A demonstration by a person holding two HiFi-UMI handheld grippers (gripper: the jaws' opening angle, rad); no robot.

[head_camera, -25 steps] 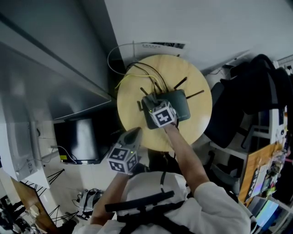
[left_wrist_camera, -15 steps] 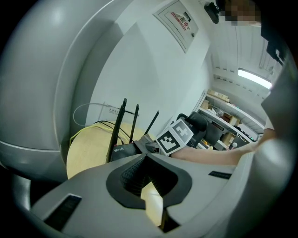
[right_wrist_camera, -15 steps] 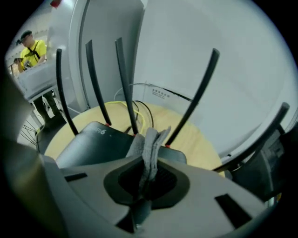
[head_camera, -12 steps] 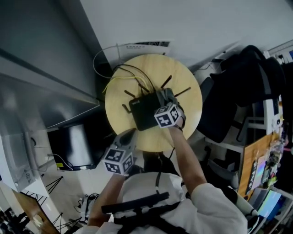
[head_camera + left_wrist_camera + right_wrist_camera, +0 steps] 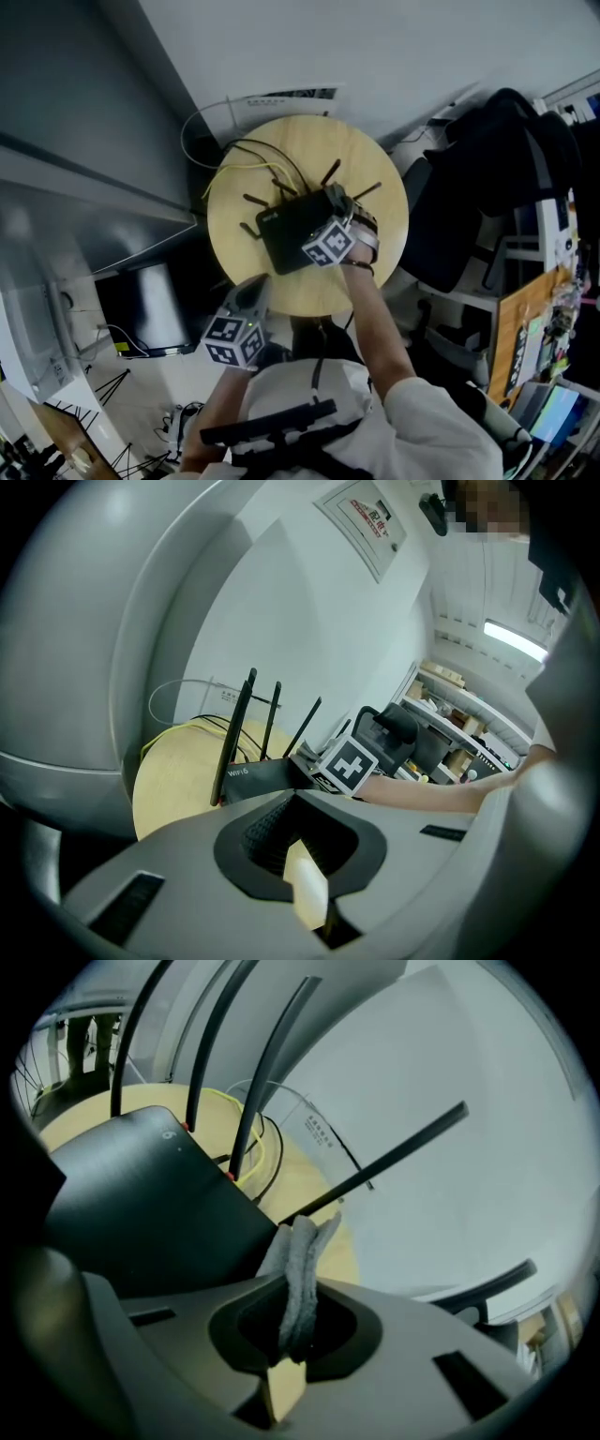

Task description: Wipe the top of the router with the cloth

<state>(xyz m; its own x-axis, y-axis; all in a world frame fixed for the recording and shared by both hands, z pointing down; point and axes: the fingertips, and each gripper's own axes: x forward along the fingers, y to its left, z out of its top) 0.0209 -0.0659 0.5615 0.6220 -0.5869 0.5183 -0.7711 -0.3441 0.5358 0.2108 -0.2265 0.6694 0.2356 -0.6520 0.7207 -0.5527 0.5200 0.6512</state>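
Right gripper (image 5: 292,1340) clamped on grey cloth (image 5: 300,1260), cloth touching right end of router (image 5: 286,230).
Router sits mid round table (image 5: 272,141); left gripper (image 5: 305,892) closed, empty, by table's near edge.

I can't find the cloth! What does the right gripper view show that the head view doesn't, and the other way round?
Only the right gripper view plainly shows the grey cloth, pinched in the right gripper by the edge of the black router. Only the head view shows the left gripper, held off the round wooden table, and the person's arms. Both show the router, its antennas, the yellow cable and the table.
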